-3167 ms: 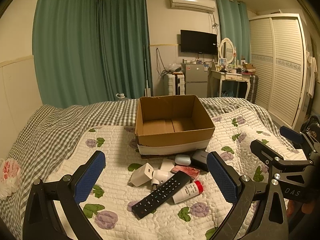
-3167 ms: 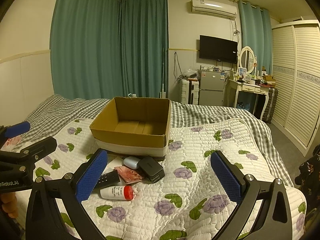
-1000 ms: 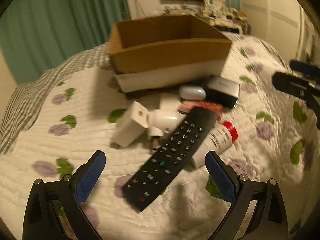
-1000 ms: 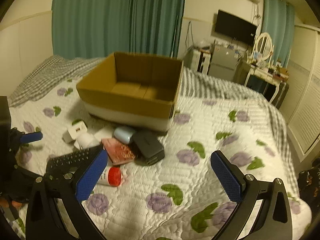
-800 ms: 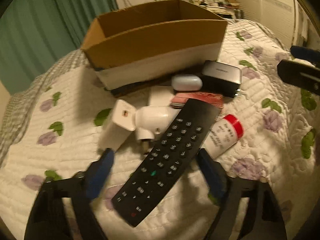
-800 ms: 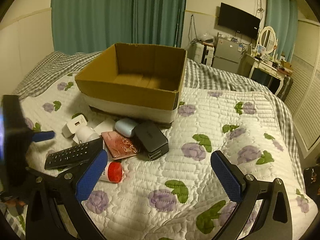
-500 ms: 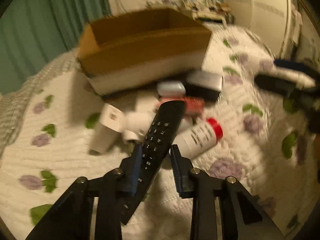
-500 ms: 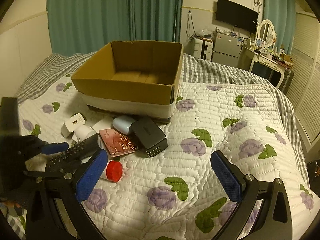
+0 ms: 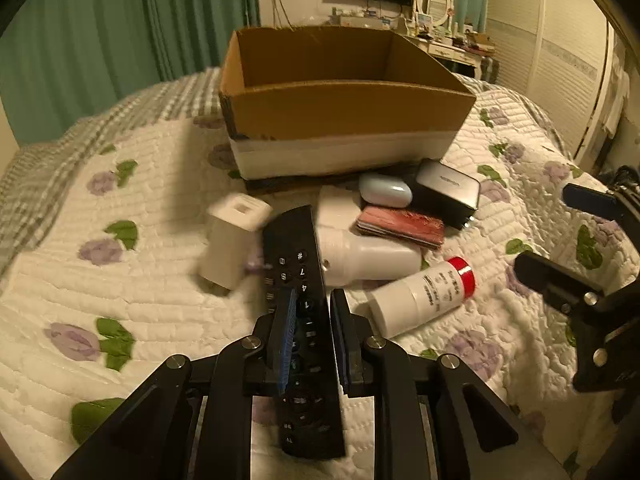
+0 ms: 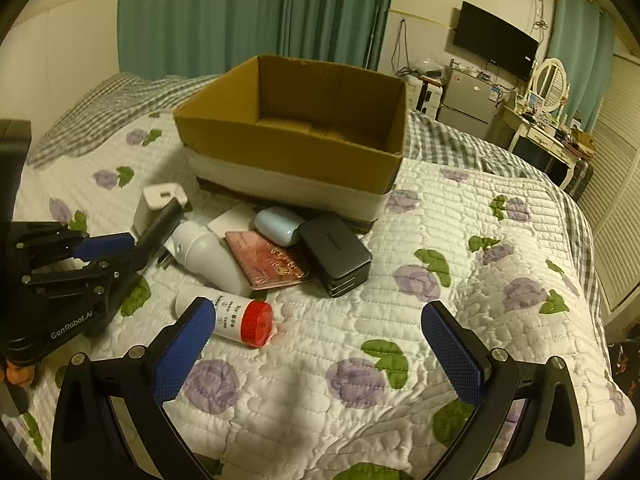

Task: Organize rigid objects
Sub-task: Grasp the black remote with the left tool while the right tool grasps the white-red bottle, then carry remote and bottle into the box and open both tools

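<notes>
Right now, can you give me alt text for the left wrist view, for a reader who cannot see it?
The left tool is shut on a black remote control, its far end pointing at an open cardboard box on a floral quilt. Beside the remote lie a white charger, a red-capped white bottle, a pink case and a dark power adapter.

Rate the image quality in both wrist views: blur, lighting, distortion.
Left wrist view: warm dim light, strong fisheye bending; the white charger is motion-smeared, while the remote clamped in the left gripper reads fairly sharp. Right wrist view: same yellowish cast, little blur; the cardboard box is crisp, dark vignette at the corners.
</notes>
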Tool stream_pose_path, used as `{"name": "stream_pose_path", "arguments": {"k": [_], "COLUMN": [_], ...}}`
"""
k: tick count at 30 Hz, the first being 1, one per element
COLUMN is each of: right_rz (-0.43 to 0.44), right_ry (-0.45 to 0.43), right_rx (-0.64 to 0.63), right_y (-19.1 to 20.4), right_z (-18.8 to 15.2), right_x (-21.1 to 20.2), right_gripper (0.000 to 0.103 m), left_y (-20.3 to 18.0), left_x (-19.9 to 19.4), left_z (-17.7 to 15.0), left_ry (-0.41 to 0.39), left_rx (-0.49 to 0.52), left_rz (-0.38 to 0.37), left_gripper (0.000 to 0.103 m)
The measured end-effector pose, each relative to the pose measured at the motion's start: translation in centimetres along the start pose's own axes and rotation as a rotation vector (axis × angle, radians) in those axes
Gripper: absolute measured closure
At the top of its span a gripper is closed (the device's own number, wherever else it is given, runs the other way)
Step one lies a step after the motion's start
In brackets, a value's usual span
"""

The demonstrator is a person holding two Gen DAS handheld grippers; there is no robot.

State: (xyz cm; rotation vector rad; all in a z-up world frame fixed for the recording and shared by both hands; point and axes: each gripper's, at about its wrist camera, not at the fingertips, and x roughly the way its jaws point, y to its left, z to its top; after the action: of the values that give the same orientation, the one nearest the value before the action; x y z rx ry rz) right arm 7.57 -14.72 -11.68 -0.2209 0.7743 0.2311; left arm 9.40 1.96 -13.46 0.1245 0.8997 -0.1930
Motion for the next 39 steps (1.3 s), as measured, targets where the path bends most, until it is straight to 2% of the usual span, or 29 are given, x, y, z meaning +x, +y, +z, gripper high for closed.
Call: {"name": "stream_pose_path", "arguments": {"k": [1,2,3,7,12,15,18,19,20,22,23,24,28,32,34,35,36,39], "right_rz": [0.004,0.006,0.012,0.035,0.077,0.082,0.088,0.100,0.109,0.106,0.113,0.121,0.122,0.139,0.148,0.155,0.167,0.180], "right_ry": [0.002,0.007,0.013,0.026,0.087,0.112,0.145,0.156,0.167,0.164,0.153,0.140,0.086,0.063,0.062,0.063,0.063,0.052], "right_rx": [-0.002,-0.001,0.004,0.012,0.019,0.011,0.028,0.039,0.046,0.040,0.048,0.065,0.095,0.141,0.148,0.150,0.150,0.145], "right_y": [0.2,0.2,0.3,1.2,3.9,5.5,6.2,6.3,6.4,6.5,6.2,5.8,4.0,2.5,2.4,2.2,2.0,2.1], "right_z": [0.0,-0.1,-0.1,-0.3,-0.7,-0.8,-0.8,-0.8,-0.8,-0.9,-0.9,-0.8,-0.5,-0.1,-0.1,-0.2,-0.2,-0.1], "right_x": [0.1,0.2,0.3,0.6,2.8,4.6,6.4,6.8,7.2,7.4,7.2,6.8,5.0,4.3,4.3,4.1,4.0,3.5], "right_gripper": [0.000,0.000,0.000,0.000,0.000,0.001,0.008,0.013,0.023,0.024,0.024,0.024,0.024,0.024,0.024,0.024,0.024,0.024], "left_y": [-0.1,0.0,0.3,1.6,2.5,3.0,3.3,3.5,3.6,3.9,4.0,4.0,3.0,2.2,1.9,1.8,1.7,2.1], "left_x": [0.1,0.1,0.0,-1.6,-1.0,-1.5,-1.4,-1.4,-1.4,-1.5,-1.5,-1.6,-1.2,2.4,3.8,4.0,4.0,3.3], "left_z": [-0.1,-0.1,-0.1,0.1,-0.2,-0.3,-0.4,-0.5,-0.6,-0.7,-0.8,-0.9,-1.0,-1.0,-0.9,-0.8,-0.7,-0.9], "left_ry": [0.002,0.003,0.004,-0.052,-0.025,-0.041,-0.031,-0.030,-0.030,-0.023,-0.019,-0.017,0.008,0.141,0.159,0.148,0.139,0.127], "left_rx": [0.006,0.002,-0.013,-0.078,-0.111,-0.135,-0.152,-0.159,-0.165,-0.187,-0.198,-0.207,-0.186,-0.164,-0.148,-0.140,-0.141,-0.165], "left_rz": [0.034,0.050,0.049,0.025,0.026,0.012,0.003,0.008,0.012,0.011,0.006,0.000,-0.012,0.010,0.052,0.066,0.069,0.067], "left_gripper": [0.084,0.090,0.102,0.103,0.103,0.103,0.103,0.102,0.099,0.086,0.061,0.043,0.042,0.042,0.042,0.045,0.053,0.060]}}
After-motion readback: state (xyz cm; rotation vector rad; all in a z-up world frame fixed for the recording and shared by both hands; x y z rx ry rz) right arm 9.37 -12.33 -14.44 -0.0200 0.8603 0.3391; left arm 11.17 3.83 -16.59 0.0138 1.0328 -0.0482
